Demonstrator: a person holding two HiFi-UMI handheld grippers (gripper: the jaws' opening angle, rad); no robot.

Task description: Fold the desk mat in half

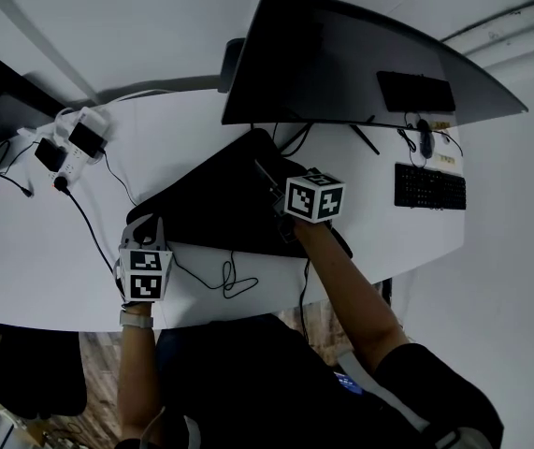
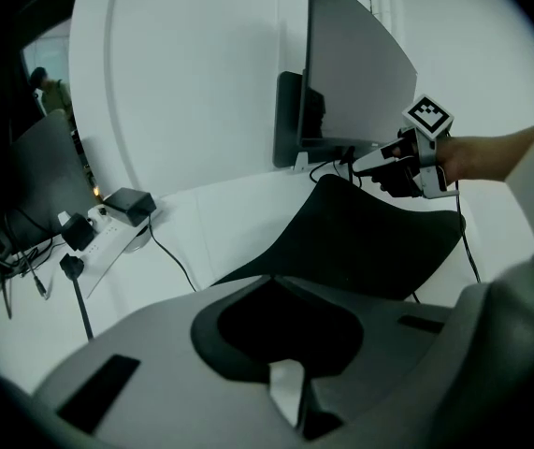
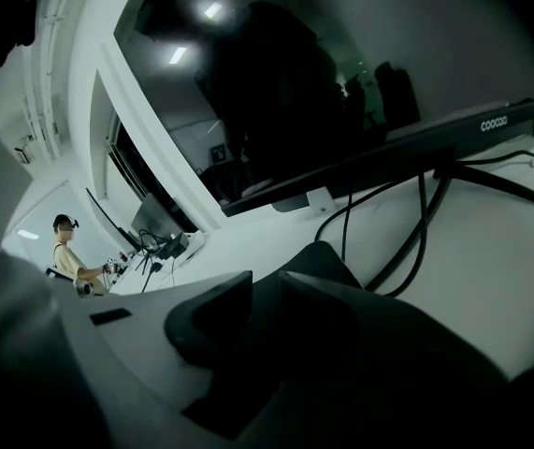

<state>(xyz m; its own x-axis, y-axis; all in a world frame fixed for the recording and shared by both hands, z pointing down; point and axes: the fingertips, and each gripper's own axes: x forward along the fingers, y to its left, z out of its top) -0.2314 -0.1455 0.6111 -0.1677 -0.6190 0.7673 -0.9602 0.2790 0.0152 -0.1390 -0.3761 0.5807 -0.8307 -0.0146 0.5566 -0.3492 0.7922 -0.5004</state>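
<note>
White desk (image 1: 42, 279) below a wide monitor (image 1: 360, 64): the black desk mat (image 1: 215, 204) lies near the person. The right gripper (image 3: 265, 274) pinches its raised far edge and the left gripper (image 2: 268, 277) is clamped on its near-left corner. The fold looks barely begun; next, the lifted edge should be carried over to the opposite one.
</note>
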